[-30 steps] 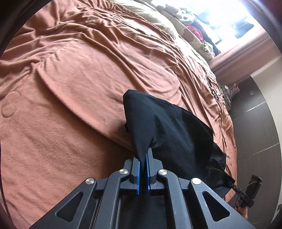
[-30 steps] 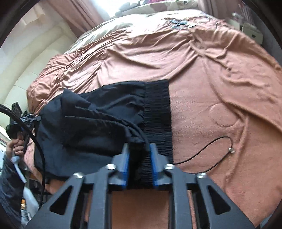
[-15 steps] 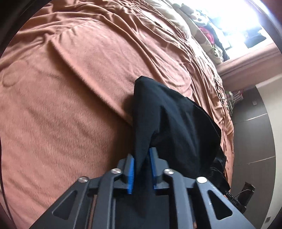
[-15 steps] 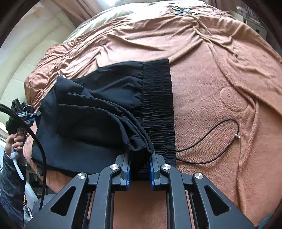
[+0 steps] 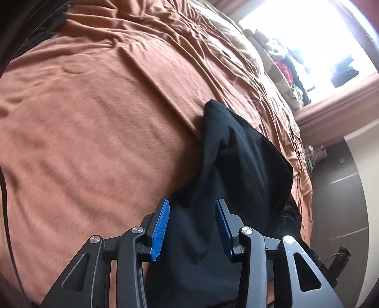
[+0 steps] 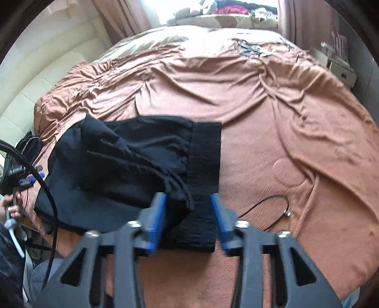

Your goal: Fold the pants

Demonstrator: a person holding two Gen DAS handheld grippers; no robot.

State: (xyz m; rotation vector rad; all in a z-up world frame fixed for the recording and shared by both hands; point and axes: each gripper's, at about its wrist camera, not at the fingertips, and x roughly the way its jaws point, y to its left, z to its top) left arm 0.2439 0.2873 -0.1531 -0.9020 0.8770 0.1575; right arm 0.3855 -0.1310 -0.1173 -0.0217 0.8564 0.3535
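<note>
No readable text, label or number anywhere.

The near end of the black pants runs under the left gripper and off the bottom edge, so its hem is hidden. In the right wrist view the pants are smeared by motion blur, and the right gripper covers part of the waistband. A hand at the far left is cut off by the edge. Items on the windowsill are too bright and small to identify.
</note>
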